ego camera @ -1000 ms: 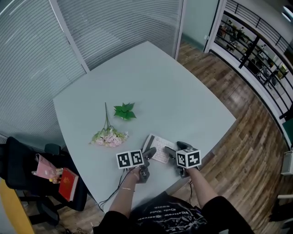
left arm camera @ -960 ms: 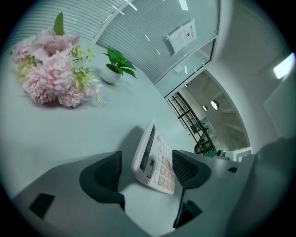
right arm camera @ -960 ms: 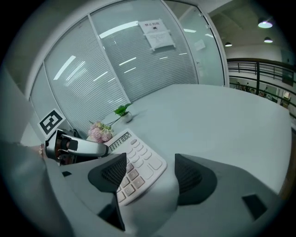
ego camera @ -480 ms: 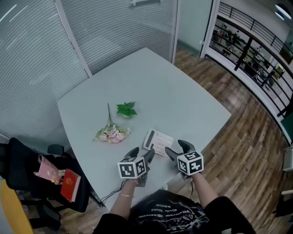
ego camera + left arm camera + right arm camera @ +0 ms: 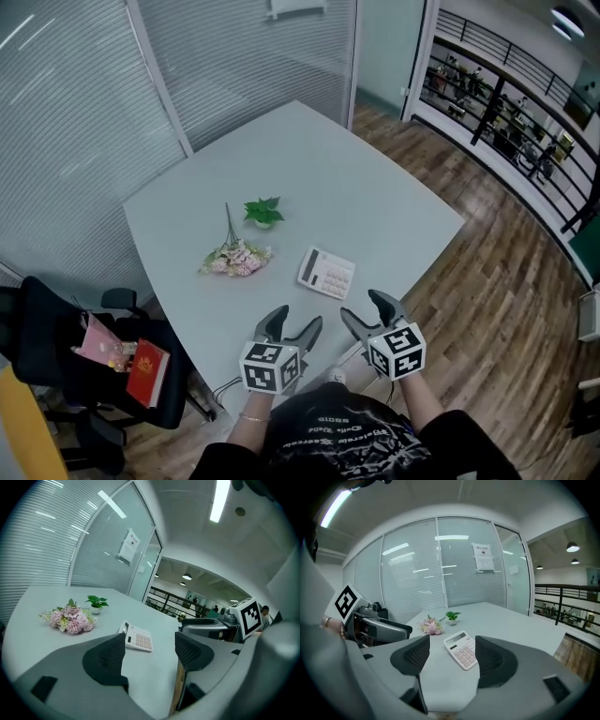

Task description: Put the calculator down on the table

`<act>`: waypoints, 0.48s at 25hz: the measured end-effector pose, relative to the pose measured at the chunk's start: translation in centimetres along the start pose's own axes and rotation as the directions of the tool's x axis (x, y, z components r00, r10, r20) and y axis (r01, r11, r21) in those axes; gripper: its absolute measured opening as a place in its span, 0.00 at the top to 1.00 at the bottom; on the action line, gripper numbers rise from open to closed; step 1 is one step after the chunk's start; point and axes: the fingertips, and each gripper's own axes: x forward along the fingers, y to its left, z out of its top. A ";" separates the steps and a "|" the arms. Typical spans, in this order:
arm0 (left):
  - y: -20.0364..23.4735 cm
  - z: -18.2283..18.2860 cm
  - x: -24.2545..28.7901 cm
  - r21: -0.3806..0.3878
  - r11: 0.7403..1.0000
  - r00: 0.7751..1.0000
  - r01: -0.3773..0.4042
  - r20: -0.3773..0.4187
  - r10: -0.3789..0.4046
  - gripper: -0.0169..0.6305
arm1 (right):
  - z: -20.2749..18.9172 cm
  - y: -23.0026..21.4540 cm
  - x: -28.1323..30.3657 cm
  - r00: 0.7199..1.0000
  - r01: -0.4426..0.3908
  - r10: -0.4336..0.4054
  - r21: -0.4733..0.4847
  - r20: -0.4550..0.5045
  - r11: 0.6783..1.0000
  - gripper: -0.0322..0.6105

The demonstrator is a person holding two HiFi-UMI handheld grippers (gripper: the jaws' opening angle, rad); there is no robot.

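Both grippers have drawn back from the table toward the person and risen since a second ago. They have left the white rectangular plastic calculator lying flat on the pale grey tabletop, ahead of both sets of fingertips and clear of them. The left gripper has its jaws wide apart and holds nothing. The right gripper is wide too, its jaws closing slightly with nothing between the pads. Beyond the left fingers lie a pink artificial flower bunch and a small green potted plant.
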 end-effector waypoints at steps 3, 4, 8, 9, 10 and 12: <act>-0.7 -0.6 -2.8 0.068 0.998 0.999 -0.002 0.034 0.000 0.43 | -0.4 2.5 -1.9 1.000 0.008 -0.007 -0.026 0.026 1.000 0.47; -0.8 -1.0 -3.7 0.090 0.996 0.999 -0.007 0.043 0.003 0.43 | -0.6 3.4 -2.4 0.999 0.004 -0.003 -0.030 0.032 1.000 0.47; -1.4 -2.9 -7.0 0.108 0.994 0.998 0.007 0.063 -0.014 0.43 | -1.6 6.6 -4.4 0.999 -0.002 0.004 -0.054 0.046 0.999 0.47; -1.5 -3.3 -7.8 0.112 0.994 0.998 0.005 0.068 -0.013 0.43 | -1.9 7.2 -5.0 0.999 0.005 -0.001 -0.068 0.045 0.998 0.47; -1.5 -3.8 -8.5 0.124 0.992 0.997 0.000 0.073 -0.009 0.43 | -2.3 7.7 -5.5 0.999 0.012 -0.008 -0.080 0.044 0.997 0.47; -1.6 -4.4 -9.6 0.157 0.987 0.997 -0.013 0.083 0.000 0.43 | -3.3 8.6 -6.3 0.999 0.027 -0.024 -0.087 0.043 0.996 0.47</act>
